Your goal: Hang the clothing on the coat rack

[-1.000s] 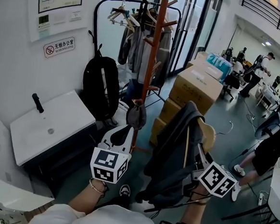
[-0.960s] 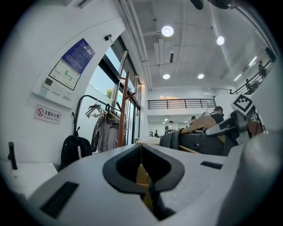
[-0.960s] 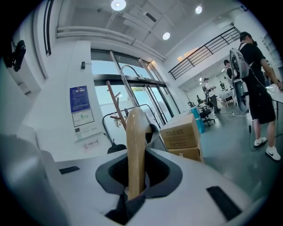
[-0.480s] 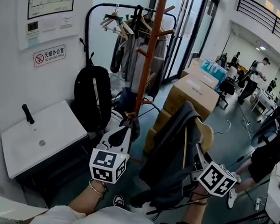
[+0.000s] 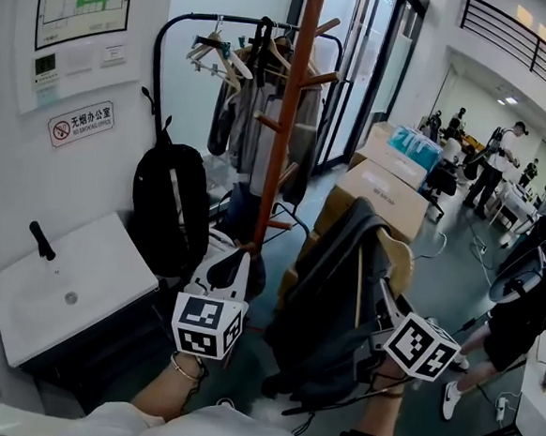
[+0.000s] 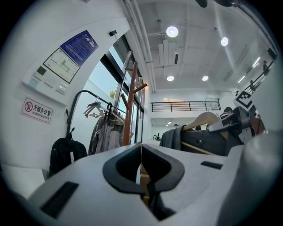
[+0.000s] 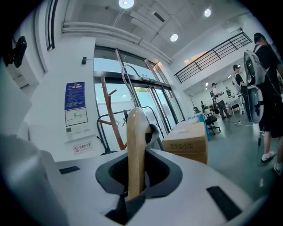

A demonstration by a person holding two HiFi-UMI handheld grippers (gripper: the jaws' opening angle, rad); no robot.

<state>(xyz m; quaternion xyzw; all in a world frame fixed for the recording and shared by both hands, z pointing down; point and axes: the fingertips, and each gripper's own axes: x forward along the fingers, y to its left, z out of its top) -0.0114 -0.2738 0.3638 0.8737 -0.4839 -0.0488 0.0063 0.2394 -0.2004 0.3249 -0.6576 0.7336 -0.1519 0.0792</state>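
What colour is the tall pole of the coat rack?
The coat rack pole is reddish-brown; the head view shows it best.

The right tool [image 5: 385,311] carries a wooden hanger [image 5: 399,260] draped with a dark jacket [image 5: 328,301] near the brown coat rack [image 5: 281,138]; the left tool [image 5: 235,261] hovers beside the jacket.

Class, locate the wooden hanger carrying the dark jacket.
In the head view, right of centre: wooden hanger clamped in the right gripper, right of the orange coat rack.
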